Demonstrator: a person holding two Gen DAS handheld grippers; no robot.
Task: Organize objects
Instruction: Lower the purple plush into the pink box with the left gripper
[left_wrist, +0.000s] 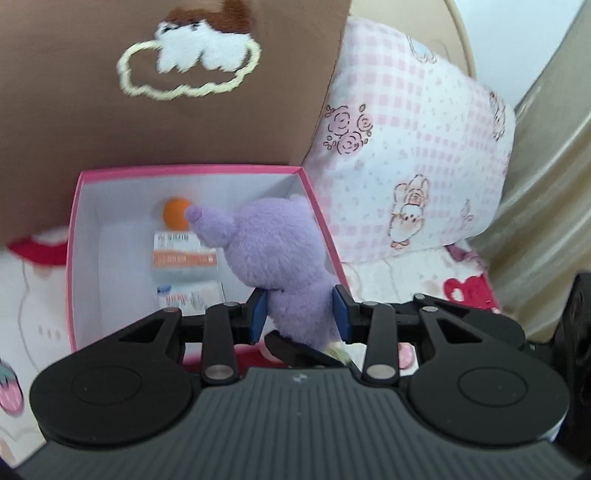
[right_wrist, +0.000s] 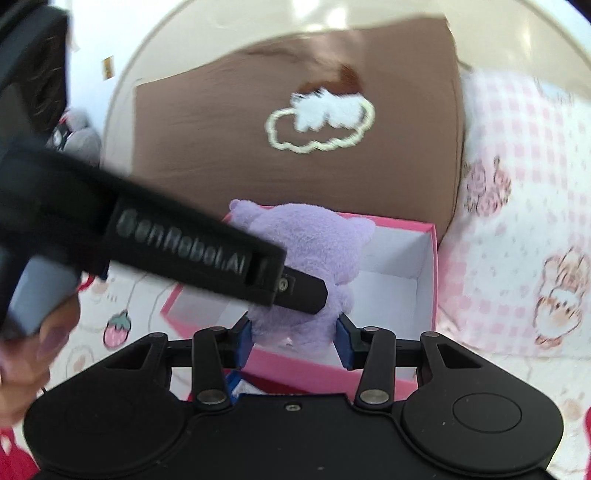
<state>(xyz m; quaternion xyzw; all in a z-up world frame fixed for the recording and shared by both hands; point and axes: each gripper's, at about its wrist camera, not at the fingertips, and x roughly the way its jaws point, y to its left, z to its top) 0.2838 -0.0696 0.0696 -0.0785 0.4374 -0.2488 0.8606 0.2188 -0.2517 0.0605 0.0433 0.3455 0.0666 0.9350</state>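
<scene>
A purple plush toy (left_wrist: 273, 243) hangs over the open pink box (left_wrist: 83, 240), and both grippers are closed on it. My left gripper (left_wrist: 299, 314) is shut on the toy's lower body, its blue pads sunk into the fur. In the right wrist view my right gripper (right_wrist: 295, 339) is shut on the same purple plush toy (right_wrist: 314, 243), above the near wall of the pink box (right_wrist: 428, 295). The left gripper's black body (right_wrist: 184, 236) crosses from the upper left and reaches the toy. Inside the box lie an orange ball (left_wrist: 176, 218) and small printed cartons (left_wrist: 184, 258).
A brown pillow (left_wrist: 147, 122) with a cloud design stands right behind the box. A pink checked pillow (left_wrist: 413, 155) lies to its right. The box sits on a bedsheet (right_wrist: 122, 295) with strawberry prints. A person's hand (right_wrist: 33, 354) holds the left gripper. A grey plush (right_wrist: 79, 138) lies far left.
</scene>
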